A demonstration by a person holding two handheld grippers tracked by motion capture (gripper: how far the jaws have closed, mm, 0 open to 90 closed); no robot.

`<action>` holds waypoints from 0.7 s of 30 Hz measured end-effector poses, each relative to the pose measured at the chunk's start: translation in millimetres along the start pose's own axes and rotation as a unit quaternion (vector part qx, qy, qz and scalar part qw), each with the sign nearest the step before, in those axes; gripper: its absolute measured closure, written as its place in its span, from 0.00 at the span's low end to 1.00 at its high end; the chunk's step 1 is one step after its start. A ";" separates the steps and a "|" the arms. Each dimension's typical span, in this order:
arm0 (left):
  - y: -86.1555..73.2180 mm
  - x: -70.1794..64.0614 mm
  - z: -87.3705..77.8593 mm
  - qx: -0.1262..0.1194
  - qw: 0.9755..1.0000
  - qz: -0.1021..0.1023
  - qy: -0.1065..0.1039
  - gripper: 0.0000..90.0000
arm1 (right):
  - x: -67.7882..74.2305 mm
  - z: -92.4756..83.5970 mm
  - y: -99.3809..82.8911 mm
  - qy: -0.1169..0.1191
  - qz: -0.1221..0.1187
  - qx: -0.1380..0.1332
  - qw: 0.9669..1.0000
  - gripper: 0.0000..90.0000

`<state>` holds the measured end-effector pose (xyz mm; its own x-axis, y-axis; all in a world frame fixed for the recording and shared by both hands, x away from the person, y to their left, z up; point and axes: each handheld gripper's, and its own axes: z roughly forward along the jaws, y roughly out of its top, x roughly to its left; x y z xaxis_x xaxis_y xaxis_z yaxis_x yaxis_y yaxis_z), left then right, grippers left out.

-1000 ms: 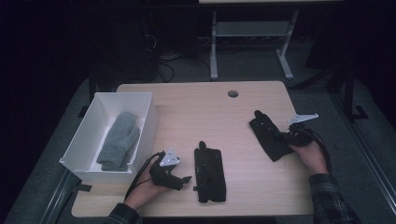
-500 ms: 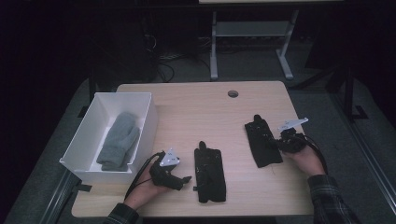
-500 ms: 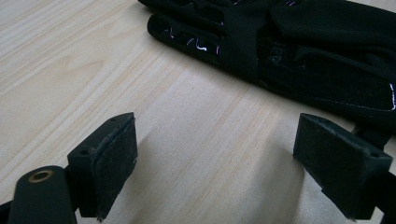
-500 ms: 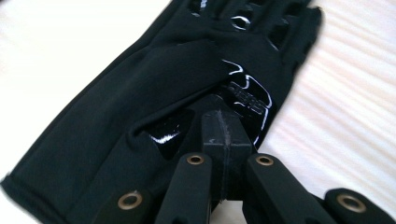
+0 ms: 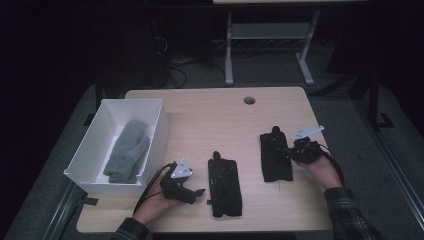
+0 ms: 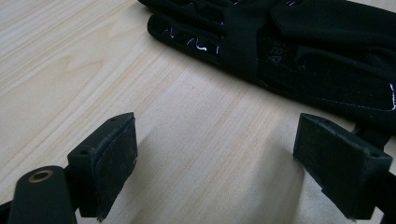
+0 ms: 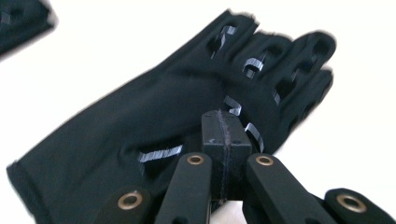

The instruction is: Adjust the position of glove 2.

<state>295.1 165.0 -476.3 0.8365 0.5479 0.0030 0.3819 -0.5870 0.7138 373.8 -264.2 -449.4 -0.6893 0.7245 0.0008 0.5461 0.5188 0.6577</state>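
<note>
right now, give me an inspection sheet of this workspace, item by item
surface: light wooden table with a round hole near its far edge
job's things: right black glove flat at the right gripper; left black glove flat near the left gripper; white bin at the table's left holding a grey mitten
clutter: nothing seen
grippers: left gripper open, jaws bare over the wood; right gripper jaws shut together over its glove, grip on fabric unclear
cables: one trails from each gripper; more on the floor behind
surroundings: dark room, white frame legs beyond

Black gloves (image 5: 275, 157), grey mitten (image 5: 127, 150), white box (image 5: 150, 106)
</note>
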 end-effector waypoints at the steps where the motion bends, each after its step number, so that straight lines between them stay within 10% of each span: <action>1: 0.0 0.0 0.0 0.000 1.000 0.000 0.000 0.14 | -1.1 1.6 2.6 -0.002 0.004 -0.005 1.000 1.00; 11: 0.0 -0.1 0.1 0.000 1.000 0.000 0.000 0.14 | -4.4 26.9 11.1 -0.001 0.037 0.004 0.999 1.00; 21: -0.1 -0.1 0.1 0.000 1.000 0.000 0.000 0.14 | 13.7 23.8 9.8 0.008 0.004 0.017 1.000 1.00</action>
<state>295.1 165.0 -476.4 0.8366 0.5478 0.0025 0.3819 -0.5865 0.7143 381.0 -238.4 -460.9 -0.6920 0.7217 0.0191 0.5677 0.5276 0.6319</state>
